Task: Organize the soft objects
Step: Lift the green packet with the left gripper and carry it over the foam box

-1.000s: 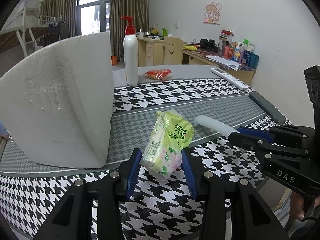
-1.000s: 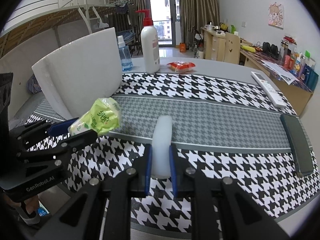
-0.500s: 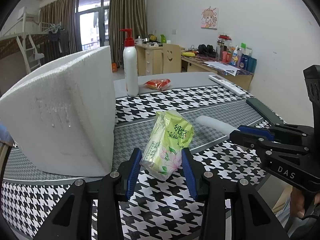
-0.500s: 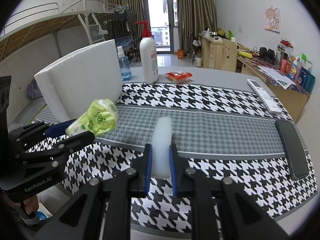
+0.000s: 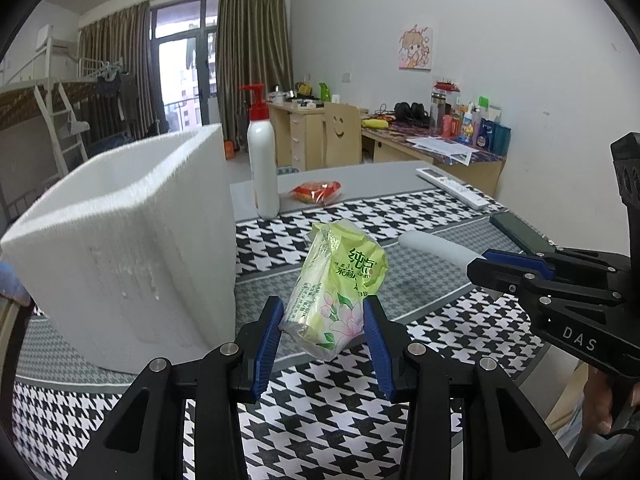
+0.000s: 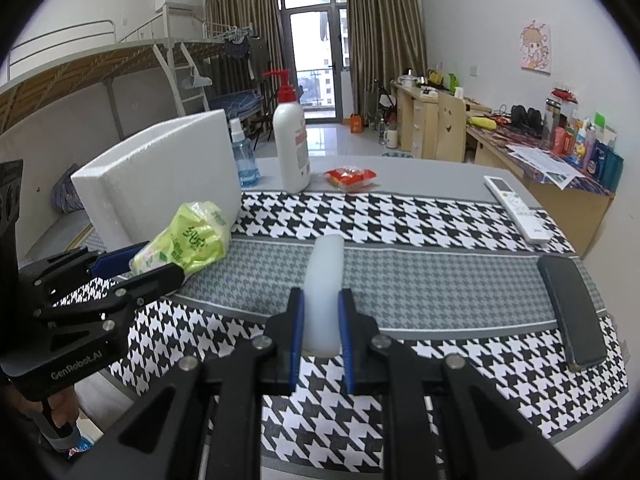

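My left gripper [image 5: 323, 322] is shut on a green tissue pack [image 5: 340, 286] and holds it above the table, just right of a white foam box [image 5: 132, 248] whose open top shows. The pack also shows in the right wrist view [image 6: 188, 238], with the left gripper [image 6: 132, 268] at the left. My right gripper [image 6: 320, 322] is shut on a white soft foam bar [image 6: 323, 280], held above the houndstooth cloth [image 6: 400, 220]. In the left wrist view the bar [image 5: 434, 247] sticks out of the right gripper [image 5: 496, 266].
A white pump bottle [image 6: 291, 148], a blue spray bottle [image 6: 242, 156] and a red snack packet [image 6: 350, 176] stand at the back. A white remote [image 6: 516, 208] and a dark phone [image 6: 570, 314] lie at the right. Desks line the far wall.
Both grippers have risen with their loads. The left one now looks over the foam box rim, so the box's open top shows.
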The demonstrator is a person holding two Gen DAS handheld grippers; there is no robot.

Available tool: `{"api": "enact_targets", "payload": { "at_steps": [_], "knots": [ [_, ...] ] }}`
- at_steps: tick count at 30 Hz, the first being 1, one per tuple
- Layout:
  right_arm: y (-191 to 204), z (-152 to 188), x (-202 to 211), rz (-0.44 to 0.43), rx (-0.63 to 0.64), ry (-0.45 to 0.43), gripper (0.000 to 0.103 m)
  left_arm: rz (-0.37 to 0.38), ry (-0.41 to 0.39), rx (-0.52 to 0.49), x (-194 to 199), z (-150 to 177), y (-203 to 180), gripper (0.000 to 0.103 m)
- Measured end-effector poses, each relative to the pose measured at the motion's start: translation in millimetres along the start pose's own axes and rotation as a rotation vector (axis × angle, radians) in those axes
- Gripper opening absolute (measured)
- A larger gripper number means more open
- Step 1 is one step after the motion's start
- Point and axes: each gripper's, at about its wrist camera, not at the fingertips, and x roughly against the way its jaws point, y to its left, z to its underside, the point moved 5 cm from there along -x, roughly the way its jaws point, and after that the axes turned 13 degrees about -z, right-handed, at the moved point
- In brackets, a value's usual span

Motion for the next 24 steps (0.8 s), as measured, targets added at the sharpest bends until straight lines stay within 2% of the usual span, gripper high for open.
{"api": "enact_targets", "payload": {
  "at_steps": [24],
  "knots": [
    [3.1,-32.4,22.7,0.006,0.031,-0.103,0.020,-0.021,-0.119,-0.015,21.3,-34.8,5.0,0.043]
  ]
}}
